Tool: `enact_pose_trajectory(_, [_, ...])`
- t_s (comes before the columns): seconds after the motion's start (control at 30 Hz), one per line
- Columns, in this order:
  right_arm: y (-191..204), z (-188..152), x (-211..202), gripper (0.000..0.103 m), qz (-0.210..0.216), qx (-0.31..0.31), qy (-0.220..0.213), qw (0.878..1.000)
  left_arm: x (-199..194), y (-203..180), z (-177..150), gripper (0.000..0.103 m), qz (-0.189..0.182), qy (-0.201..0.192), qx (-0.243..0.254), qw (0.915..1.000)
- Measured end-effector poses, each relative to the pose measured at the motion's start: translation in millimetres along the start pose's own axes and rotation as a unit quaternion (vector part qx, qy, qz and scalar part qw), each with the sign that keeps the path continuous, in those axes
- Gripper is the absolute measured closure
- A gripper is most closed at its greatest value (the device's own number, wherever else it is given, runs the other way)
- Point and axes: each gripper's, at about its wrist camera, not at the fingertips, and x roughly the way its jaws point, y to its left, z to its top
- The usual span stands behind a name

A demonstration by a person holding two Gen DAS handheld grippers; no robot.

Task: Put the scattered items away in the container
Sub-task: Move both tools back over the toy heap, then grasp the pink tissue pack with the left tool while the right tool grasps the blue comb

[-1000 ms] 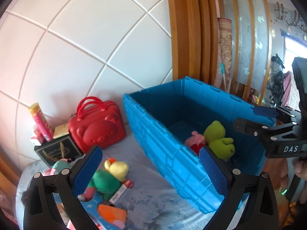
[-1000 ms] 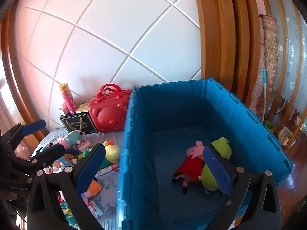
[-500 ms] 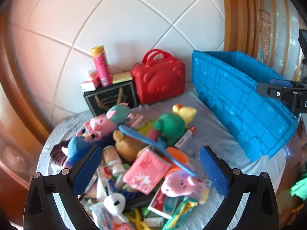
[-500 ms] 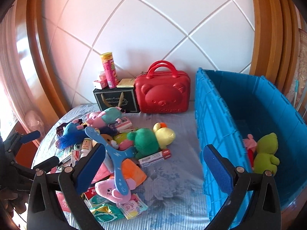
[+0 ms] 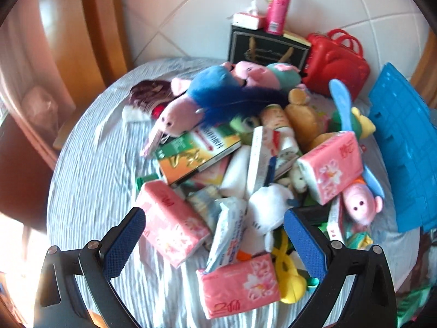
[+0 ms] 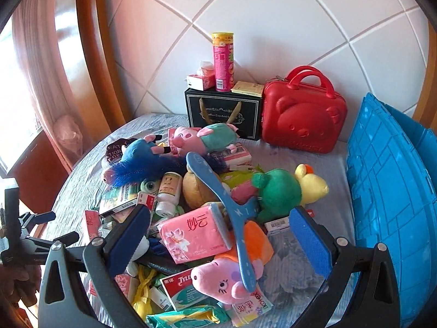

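A heap of plush toys, tissue packs and small boxes lies on the round cloth-covered table [image 5: 90, 169]. My left gripper [image 5: 214, 242] is open and empty, hovering above pink tissue packs [image 5: 170, 225] and a white plush [image 5: 269, 207]. My right gripper [image 6: 218, 235] is open and empty, above a pink tissue pack [image 6: 194, 235], a blue plastic fan [image 6: 226, 207] and a pink pig plush [image 6: 221, 280]. The blue crate [image 6: 393, 199] stands at the right; its outer wall shows in the left wrist view [image 5: 407, 158]. The left gripper shows at the right wrist view's left edge [image 6: 35, 229].
A red bear-faced case [image 6: 303, 114], a black gift box [image 6: 224, 112] with a pink tube can [image 6: 223, 63] and small boxes on top stand against the tiled wall. A green and yellow plush [image 6: 286, 191] lies near the crate. Wooden frame and curtain at left.
Both grippers have swung left from over the crate's inside to above the heap of items, and dropped closer to it. Both stay open and empty.
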Motion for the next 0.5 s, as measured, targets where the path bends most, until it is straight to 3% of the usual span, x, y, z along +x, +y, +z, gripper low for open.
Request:
enact_pose_trajectory(0.17, [11.8, -3.5, 19.6, 0.0, -0.007, -0.019, 0.02, 1.0, 38.5, 53.4, -13.3, 0.001, -0.011, 0.038, -0.091, 0.9951])
enact_pose_trajectory(0.3, [19.2, -6.3, 33.2, 0.0, -0.011, -0.027, 0.038, 0.999, 62.8, 79.2, -19.9, 0.001, -0.024, 0.049, -0.135, 0.9893])
enact_pose_trajectory(0.5, [27.0, -10.2, 40.3, 0.0, -0.02, -0.037, 0.056, 0.998, 100.4, 108.1, -29.2, 0.001, -0.068, 0.071, -0.215, 0.9716])
